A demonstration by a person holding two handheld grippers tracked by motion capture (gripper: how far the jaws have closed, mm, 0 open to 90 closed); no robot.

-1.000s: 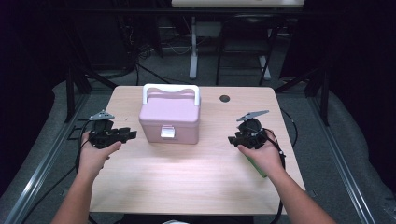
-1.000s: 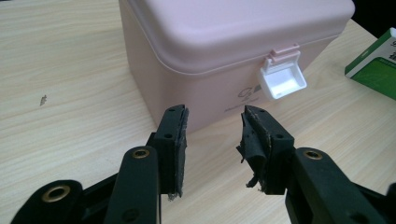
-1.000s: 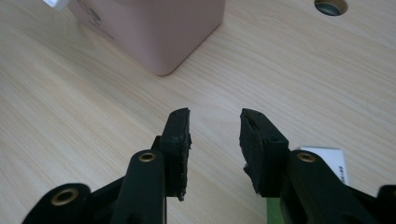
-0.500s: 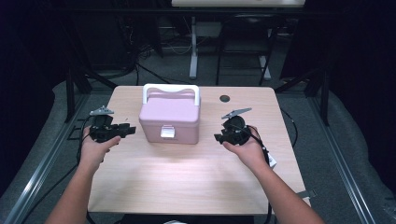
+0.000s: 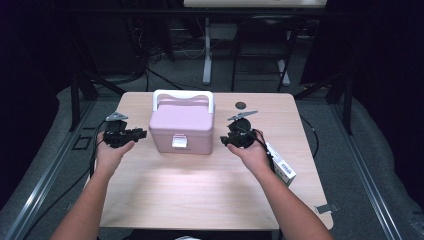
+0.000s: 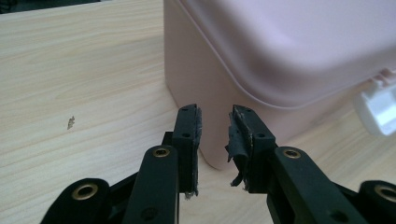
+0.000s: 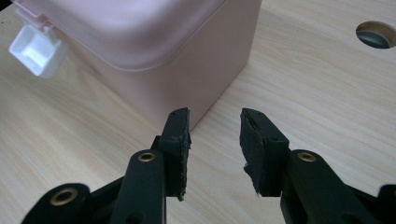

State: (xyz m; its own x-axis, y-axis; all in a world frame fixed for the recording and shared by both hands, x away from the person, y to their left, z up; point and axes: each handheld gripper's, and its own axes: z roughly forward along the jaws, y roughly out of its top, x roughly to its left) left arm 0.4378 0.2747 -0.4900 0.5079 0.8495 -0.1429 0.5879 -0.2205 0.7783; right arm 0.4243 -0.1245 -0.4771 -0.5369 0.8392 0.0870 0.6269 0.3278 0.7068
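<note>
Saw one pink box sitting closed on the table, between the two pairs of jaws. Found its near left corner just ahead of the left gripper tips, and its near right corner just ahead of the right gripper tips, a little to their left. Noted the left jaws apart after closing partway just then, with nothing between them. Noted the right jaws apart as well, and empty.

Judged the step to be an approach to the box from both sides. Best done by keeping both pairs low and level, closing in evenly on opposite walls to avoid skewing the box, and staying clear of the white clasp at its front.

Counted one box, one white handle, one clasp, two grippers, one small carton behind the right jaws and one round hole beyond them.
</note>
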